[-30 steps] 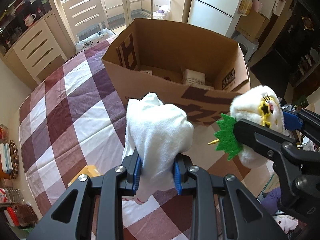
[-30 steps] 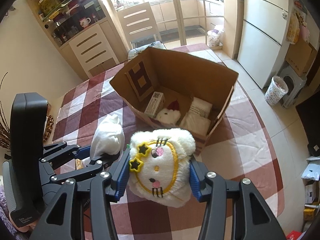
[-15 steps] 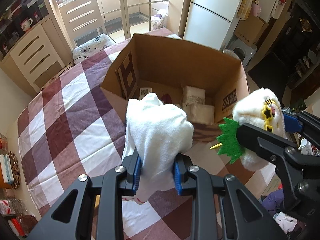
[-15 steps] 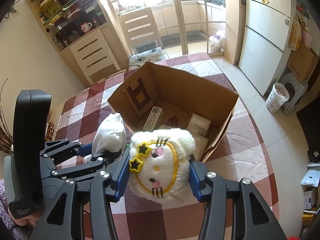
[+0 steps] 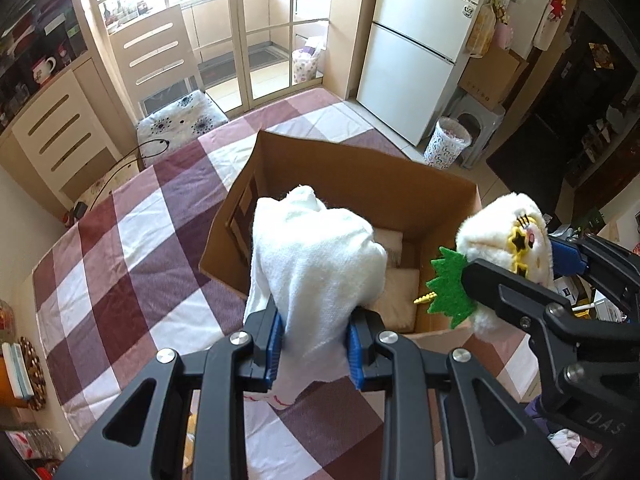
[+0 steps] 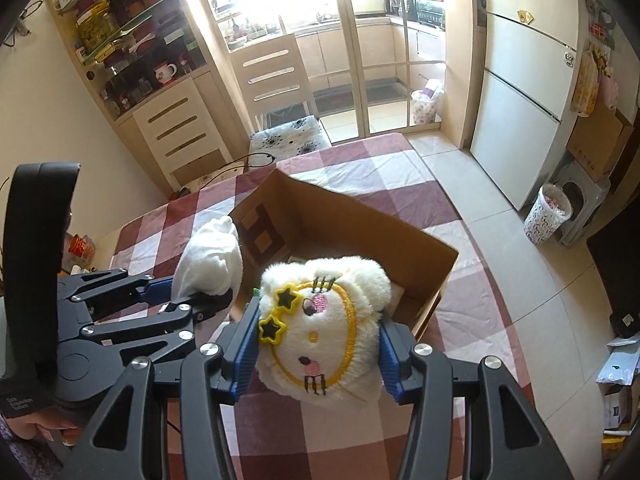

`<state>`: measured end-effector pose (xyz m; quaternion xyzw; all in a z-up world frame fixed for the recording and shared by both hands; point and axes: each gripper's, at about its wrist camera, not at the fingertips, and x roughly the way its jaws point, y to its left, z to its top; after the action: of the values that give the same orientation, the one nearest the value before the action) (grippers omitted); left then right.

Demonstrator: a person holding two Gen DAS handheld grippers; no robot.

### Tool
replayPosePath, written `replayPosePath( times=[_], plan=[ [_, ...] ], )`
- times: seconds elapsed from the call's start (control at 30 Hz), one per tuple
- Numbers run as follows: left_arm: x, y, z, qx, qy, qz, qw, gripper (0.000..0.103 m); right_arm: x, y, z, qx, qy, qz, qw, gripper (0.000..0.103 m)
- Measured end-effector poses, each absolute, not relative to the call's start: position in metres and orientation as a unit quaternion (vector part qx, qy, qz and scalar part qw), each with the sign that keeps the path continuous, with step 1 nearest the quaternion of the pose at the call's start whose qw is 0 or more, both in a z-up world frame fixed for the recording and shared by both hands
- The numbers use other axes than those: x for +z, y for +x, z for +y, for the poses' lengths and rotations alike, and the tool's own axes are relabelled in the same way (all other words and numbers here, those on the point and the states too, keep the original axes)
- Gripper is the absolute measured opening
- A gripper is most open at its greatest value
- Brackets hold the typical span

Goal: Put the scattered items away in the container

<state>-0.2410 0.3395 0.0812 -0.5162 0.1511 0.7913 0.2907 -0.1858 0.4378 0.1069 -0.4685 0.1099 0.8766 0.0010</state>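
Checked maroon-and-white tablecloth (image 5: pixel 132 280) spread under both my tools, with the cardboard box (image 5: pixel 360 184) sitting open-topped on it, ahead of and below my fingertips. My left gripper (image 5: pixel 314 344) was clamped on a white towel (image 5: pixel 316 256) — the bundle stood up between the blue pads and a loose tail hung below them. My right gripper (image 6: pixel 316 344) squeezed a white plush toy (image 6: pixel 324 320) with yellow star glasses, its face turned up toward the camera, a green felt frill showing at its side in the left view.

What the drop turned on was the box's near wall. From the left tool, the towel's top lay over the box mouth, but the pads themselves sat just short of the near rim. From the right tool, the plush overlapped the near right part of the opening, its lower half short of the wall. The two tools ran side by side, close, so neither was clearly nearer. Pale packets (image 5: pixel 400 292) already lay on the box floor.

Compared with a second before, the box had slid lower and nearer in both views and more of its floor showed — both loads had risen and come forward toward it, grips unchanged.
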Motion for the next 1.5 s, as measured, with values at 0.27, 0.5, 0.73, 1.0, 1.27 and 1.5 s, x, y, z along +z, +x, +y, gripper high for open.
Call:
replayPosePath(
  times=[0.27, 0.5, 0.73, 1.0, 1.27, 1.5],
  plan=[
    [0.081, -0.263, 0.354, 0.788, -0.519, 0.139, 0.299, 0.027, 0.105, -0.203, 0.446, 0.879, -0.465, 0.11, 0.007, 0.052],
    [0.08, -0.286, 0.366, 0.783, -0.528, 0.117, 0.308, 0.027, 0.104, -0.219, 0.453, 0.88, -0.461, 0.109, 0.011, 0.052],
    [0.092, -0.306, 0.379, 0.788, -0.518, 0.105, 0.316, 0.028, 0.108, -0.236, 0.46, 0.886, -0.451, 0.107, 0.018, 0.052],
    [0.068, -0.325, 0.388, 0.771, -0.539, 0.09, 0.326, 0.028, 0.099, -0.252, 0.468, 0.883, -0.456, 0.109, 0.028, 0.052],
    [0.02, -0.319, 0.383, 0.761, -0.559, 0.12, 0.307, 0.028, 0.07, -0.26, 0.472, 0.866, -0.482, 0.132, 0.026, 0.052],
    [0.003, -0.311, 0.383, 0.758, -0.557, 0.147, 0.308, 0.028, 0.048, -0.268, 0.468, 0.854, -0.5, 0.144, 0.016, 0.052]
  ],
)
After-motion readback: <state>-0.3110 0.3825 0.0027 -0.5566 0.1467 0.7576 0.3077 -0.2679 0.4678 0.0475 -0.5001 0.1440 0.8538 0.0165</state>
